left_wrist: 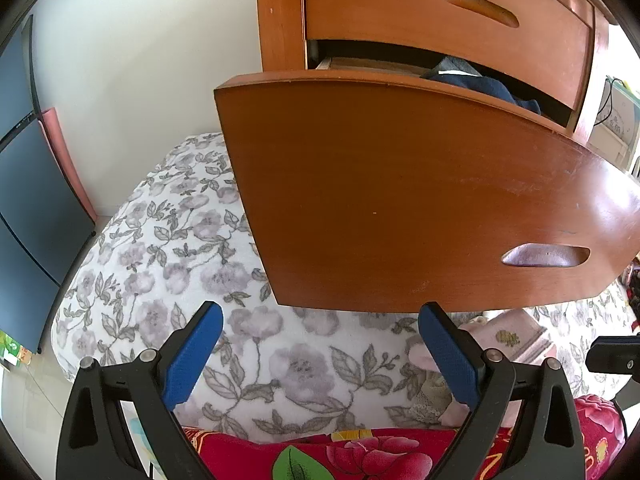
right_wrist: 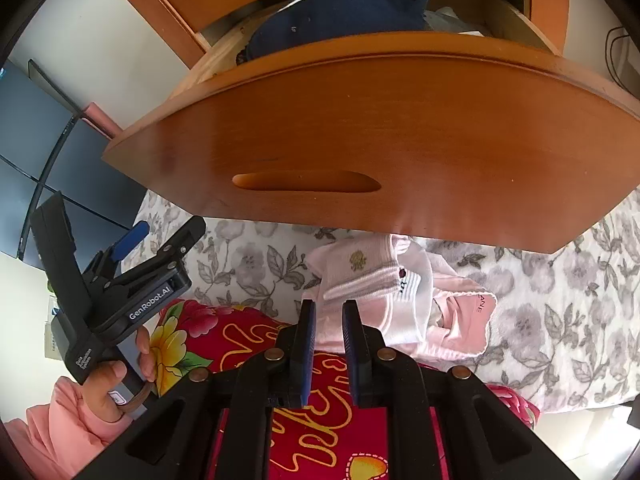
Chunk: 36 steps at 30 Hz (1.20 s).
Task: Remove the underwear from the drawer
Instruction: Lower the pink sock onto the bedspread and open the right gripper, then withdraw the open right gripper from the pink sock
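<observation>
Blue pads of my left gripper (left_wrist: 320,344) fill the bottom of the left wrist view, spread wide with nothing between them. Beyond them lies the floral bed cover (left_wrist: 168,248), with a red quilt (left_wrist: 360,456) at the bottom edge. Above the pads hangs the pulled-out drawer (left_wrist: 400,200), its front filling the middle of the frame and its handle slot at right. Over its top edge, at upper right, I see a sliver of dark blue cloth (left_wrist: 496,92) inside. Pink underwear (left_wrist: 508,336) peeks out at lower right, just past my right-hand pad and under the drawer front.

From the right wrist view, my right gripper (right_wrist: 329,308) sits at bottom centre, its pads close together with a narrow gap. White-pink fabric shows through that gap at the tips, but I cannot tell whether the pads are pinching it or merely standing in front of it. The underwear (right_wrist: 384,292) lies crumpled on the bed cover (right_wrist: 560,312), directly ahead of the tips and trailing to the right, its long axis running left to right across the frame, below the drawer (right_wrist: 360,136). So these pieces are out of the drawer already. More cloth (right_wrist: 340,12) is heaped inside it at the top of the frame. At left, a hand (right_wrist: 120,380) holds the left gripper (right_wrist: 160,236), well off from the pile; I judge my right one is by far the nearer for whatever comes next.
</observation>
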{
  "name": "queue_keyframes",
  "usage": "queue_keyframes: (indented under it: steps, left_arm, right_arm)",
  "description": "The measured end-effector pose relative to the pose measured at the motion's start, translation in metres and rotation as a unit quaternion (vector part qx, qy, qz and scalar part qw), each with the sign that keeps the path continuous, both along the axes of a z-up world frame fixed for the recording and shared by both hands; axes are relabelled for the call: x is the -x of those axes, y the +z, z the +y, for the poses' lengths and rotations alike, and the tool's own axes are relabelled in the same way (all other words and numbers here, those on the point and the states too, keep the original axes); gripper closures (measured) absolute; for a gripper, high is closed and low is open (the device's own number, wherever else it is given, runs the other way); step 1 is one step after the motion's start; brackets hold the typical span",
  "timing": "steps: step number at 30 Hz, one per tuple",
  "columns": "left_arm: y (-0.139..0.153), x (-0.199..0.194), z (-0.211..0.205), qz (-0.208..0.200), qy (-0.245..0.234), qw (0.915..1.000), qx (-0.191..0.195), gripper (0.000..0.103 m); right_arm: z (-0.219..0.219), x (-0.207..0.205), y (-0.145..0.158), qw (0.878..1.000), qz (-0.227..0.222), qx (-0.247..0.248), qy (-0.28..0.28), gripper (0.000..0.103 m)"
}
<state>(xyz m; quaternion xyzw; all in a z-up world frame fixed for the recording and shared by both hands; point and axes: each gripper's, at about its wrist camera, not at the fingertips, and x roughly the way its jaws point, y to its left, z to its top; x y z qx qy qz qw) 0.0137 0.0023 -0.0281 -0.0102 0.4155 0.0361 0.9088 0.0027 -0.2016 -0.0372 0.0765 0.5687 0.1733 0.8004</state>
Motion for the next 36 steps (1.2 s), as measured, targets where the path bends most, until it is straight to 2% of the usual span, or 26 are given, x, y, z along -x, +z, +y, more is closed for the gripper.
queue_keyframes:
  steps: [6, 13, 15, 17, 19, 21, 26, 35, 36]
  left_arm:
    - [0.0, 0.0, 0.0, 0.0, 0.0, 1.0, 0.0, 0.005]
    - [-0.001, 0.0, 0.0, 0.0, 0.001, 1.0, 0.001, 0.005]
    - [-0.001, 0.0, 0.0, 0.0, 0.001, 1.0, 0.001, 0.005]
    - [-0.001, 0.0, 0.0, 0.0, 0.0, 1.0, 0.001, 0.005]
    - [-0.001, 0.0, 0.0, 0.0, 0.001, 1.0, 0.001, 0.005]
    - [-0.001, 0.0, 0.0, 0.001, 0.001, 1.0, 0.001, 0.005]
    - [-0.001, 0.0, 0.0, 0.001, 0.001, 1.0, 0.001, 0.005]
    - [-0.001, 0.001, 0.0, 0.002, 0.001, 1.0, 0.002, 0.005]
    - [-0.002, 0.001, 0.0, 0.002, 0.001, 1.0, 0.002, 0.005]
  right_arm:
    - [-0.002, 0.0, 0.002, 1.0, -0.002, 0.008, -0.007, 0.087]
    - [-0.006, -0.001, 0.008, 1.0, -0.014, 0.018, -0.017, 0.081]
    - [-0.007, -0.001, 0.009, 0.999, -0.018, 0.021, -0.02, 0.073]
    - [-0.007, -0.001, 0.01, 0.999, -0.022, 0.028, -0.021, 0.057]
    - [-0.007, 0.0, 0.012, 0.999, -0.027, 0.035, -0.022, 0.047]
    - [-0.007, 0.0, 0.013, 0.999, -0.03, 0.037, -0.022, 0.046]
    - [-0.006, 0.0, 0.015, 0.998, -0.039, 0.046, -0.022, 0.028]
    - [-0.014, -0.002, 0.016, 0.997, -0.05, 0.055, -0.036, 0.001]
    - [-0.015, -0.002, 0.016, 0.996, -0.053, 0.056, -0.038, 0.0]
